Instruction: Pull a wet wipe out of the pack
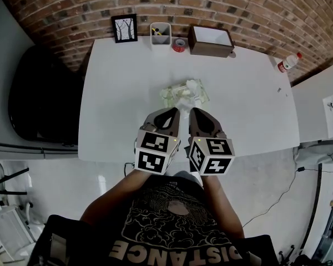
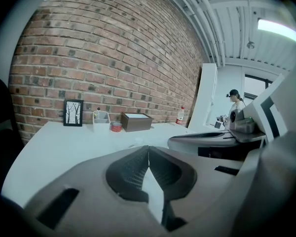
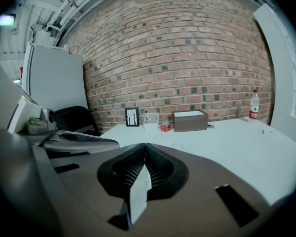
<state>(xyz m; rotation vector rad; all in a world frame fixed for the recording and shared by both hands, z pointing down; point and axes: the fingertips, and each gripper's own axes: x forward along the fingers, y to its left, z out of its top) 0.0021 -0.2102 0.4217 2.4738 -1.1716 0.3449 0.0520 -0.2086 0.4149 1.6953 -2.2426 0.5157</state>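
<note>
1. Noting the grips first: the left claw [image 1: 174, 113] is closed. Its own view shows a thin white sheet pinched between the ribbed pads, and we take this to be the wet wipe [image 2: 152, 194].
2. The right claw [image 1: 193, 112] is also closed on a white sheet edge. We read this as the same wet wipe, though we cannot confirm that from the head view.
3. Both claws sit side by side with their tips converging just at the near side of the pack [image 1: 169, 93]. The pack lies about mid-worktop [image 1: 116, 104], straight ahead of the person.
4. We judge that the paired pinch, set close together, is meant to share the pull on a damp sheet so that it draws out evenly and does not tear.
5. Neither claw is holding the pack down, so in our judgement the pack may lift or slide along with the sheet.
6. The wipe is plain white and soft, bunched where it meets the claw tips. The pack is a crinkled, pale greenish film. We cannot tell how much of the wipe is inside it.
7. A picture frame [image 1: 124, 27], white holder [image 1: 160, 33], red tape roll [image 1: 179, 45] and brown box [image 1: 211, 39] line the rear edge, well apart from the work. A bottle [image 1: 288, 62] stands at the far right corner.
</note>
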